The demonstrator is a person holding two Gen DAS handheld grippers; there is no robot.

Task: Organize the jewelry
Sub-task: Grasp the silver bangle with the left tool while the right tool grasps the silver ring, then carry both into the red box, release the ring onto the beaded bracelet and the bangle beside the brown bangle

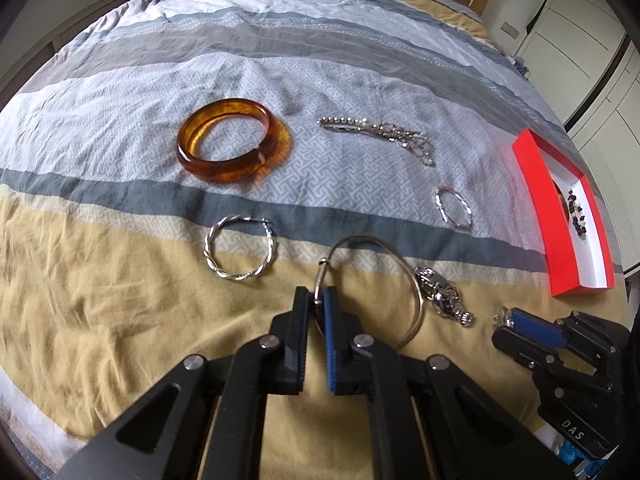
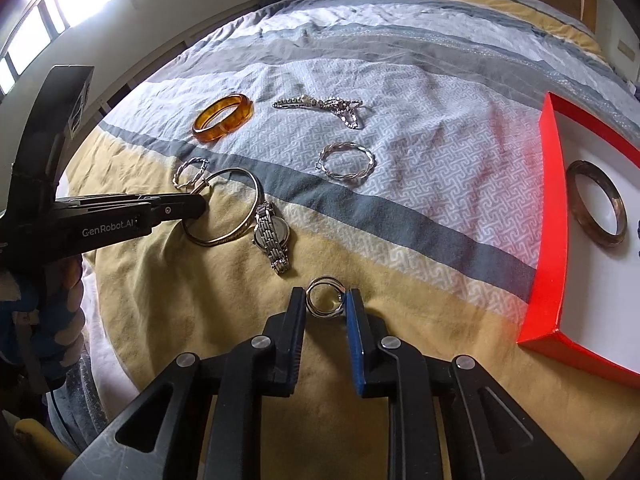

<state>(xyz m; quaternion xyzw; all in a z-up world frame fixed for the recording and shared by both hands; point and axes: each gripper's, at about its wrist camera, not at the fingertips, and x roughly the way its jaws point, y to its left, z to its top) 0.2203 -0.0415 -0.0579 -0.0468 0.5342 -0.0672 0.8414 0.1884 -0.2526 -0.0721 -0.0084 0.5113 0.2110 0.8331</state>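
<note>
The left tool [image 2: 196, 206], lettered "GenRobot_AI" on its side, is closed on the rim of a thin silver bangle [image 1: 416, 300] lying on the striped bedspread [image 1: 120, 280]; the right tool [image 2: 325, 300], marked "DAS" on its housing, has its pads against a small stacked silver ring [image 2: 325, 301], though whether they press it cannot be told. Nearby lie a link-band watch [image 2: 272, 236], an amber bangle [image 1: 224, 146] and twisted hoops, while the red box [image 2: 550, 216] with white lining holds a dark bangle [image 2: 598, 204].
</note>
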